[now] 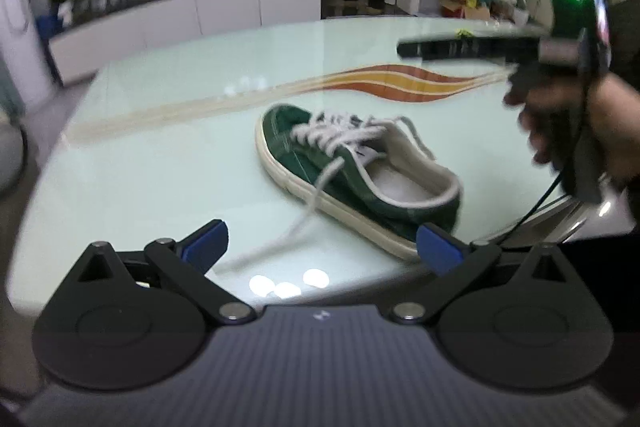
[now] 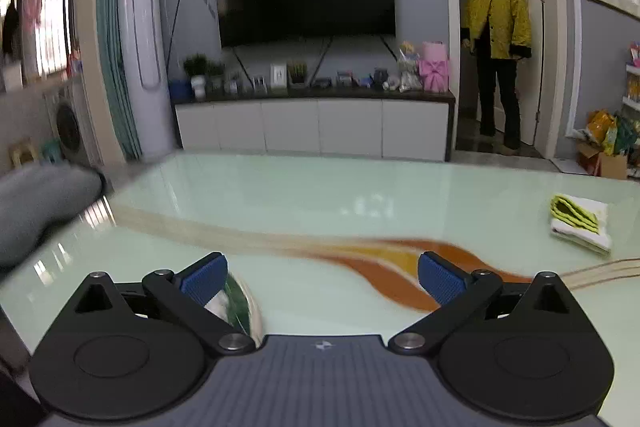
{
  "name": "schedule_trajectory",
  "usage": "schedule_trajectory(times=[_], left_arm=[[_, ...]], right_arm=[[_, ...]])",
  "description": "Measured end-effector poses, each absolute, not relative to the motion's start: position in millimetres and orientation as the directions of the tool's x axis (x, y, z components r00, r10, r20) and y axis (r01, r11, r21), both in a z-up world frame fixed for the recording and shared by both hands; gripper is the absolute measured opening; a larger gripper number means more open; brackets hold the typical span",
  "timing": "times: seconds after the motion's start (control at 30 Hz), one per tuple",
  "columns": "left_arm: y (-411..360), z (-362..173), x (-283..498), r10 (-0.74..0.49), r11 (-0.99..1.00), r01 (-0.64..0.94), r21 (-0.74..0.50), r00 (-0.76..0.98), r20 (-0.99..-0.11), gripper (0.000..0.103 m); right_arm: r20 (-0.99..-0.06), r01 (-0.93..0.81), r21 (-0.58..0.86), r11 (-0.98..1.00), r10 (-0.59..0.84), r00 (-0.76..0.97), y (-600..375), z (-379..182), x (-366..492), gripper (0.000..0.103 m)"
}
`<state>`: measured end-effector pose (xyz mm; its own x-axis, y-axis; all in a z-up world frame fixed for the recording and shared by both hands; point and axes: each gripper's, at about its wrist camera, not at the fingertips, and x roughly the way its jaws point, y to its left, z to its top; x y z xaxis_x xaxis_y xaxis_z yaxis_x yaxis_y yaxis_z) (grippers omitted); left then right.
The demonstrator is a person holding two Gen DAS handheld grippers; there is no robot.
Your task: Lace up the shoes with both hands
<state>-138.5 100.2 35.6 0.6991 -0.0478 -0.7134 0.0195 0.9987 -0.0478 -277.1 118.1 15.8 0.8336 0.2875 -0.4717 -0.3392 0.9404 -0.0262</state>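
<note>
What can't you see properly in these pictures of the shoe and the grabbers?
- Right wrist view: most of the green shoe, hidden behind the gripper's left finger.
- Left wrist view: the loose lace end, smeared by blur.
- Left wrist view: the hand holding the right gripper, blurred and cut off by the edge.

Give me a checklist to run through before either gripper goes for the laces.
1. Left gripper open and empty: ok.
2. Right gripper open and empty: ok.
3. Shoe upright on the table, opening up: ok.
4. Loose lace end within the left gripper's view, trailing toward it: ok.
5. Right gripper aimed at the shoe: not ok; its camera shows only the shoe's edge by the left finger.
6. Second lace end located: cannot tell; the laces over the tongue are blurred.
7. Folded cloth clear of the shoe: ok.
</note>
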Motion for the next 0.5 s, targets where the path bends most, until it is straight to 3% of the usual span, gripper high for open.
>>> schedule_trajectory(times=[0.1,0.17,0.3,0.4,0.5], left_arm=[[84.8,42.2,-144.1,0.003,0.999,-0.036,-0.033,0.721,-0.693,0.103],[70.7,47.0,-143.4,0.101,0.993,-0.113,0.028,0.721,-0.685,0.103],[52.2,49.6,-132.0,0.268,0.963,-0.216,0.164,0.663,-0.699,0.103],[42.0,45.9,-117.4,0.250,0.966,-0.106,0.234,0.594,-0.764,0.103],[45.3,37.3,-111.7,0.218,0.972,-0.063,0.224,0.587,-0.780,0.103]], right_arm=[[-0.489,-0.272,-0.068,0.960,0.206,0.848,111.0,-3.0,-288.5,0.102],[-0.489,-0.246,-0.058,0.968,0.187,0.852,102.1,-6.0,-296.4,0.102],[-0.417,-0.025,0.183,0.983,0.101,0.903,73.6,-9.4,-295.5,0.102],[-0.475,0.134,0.346,0.929,0.051,0.878,67.3,-19.4,-283.7,0.102],[-0.520,0.088,0.334,0.939,0.106,0.847,92.2,-38.8,-265.0,0.102]])
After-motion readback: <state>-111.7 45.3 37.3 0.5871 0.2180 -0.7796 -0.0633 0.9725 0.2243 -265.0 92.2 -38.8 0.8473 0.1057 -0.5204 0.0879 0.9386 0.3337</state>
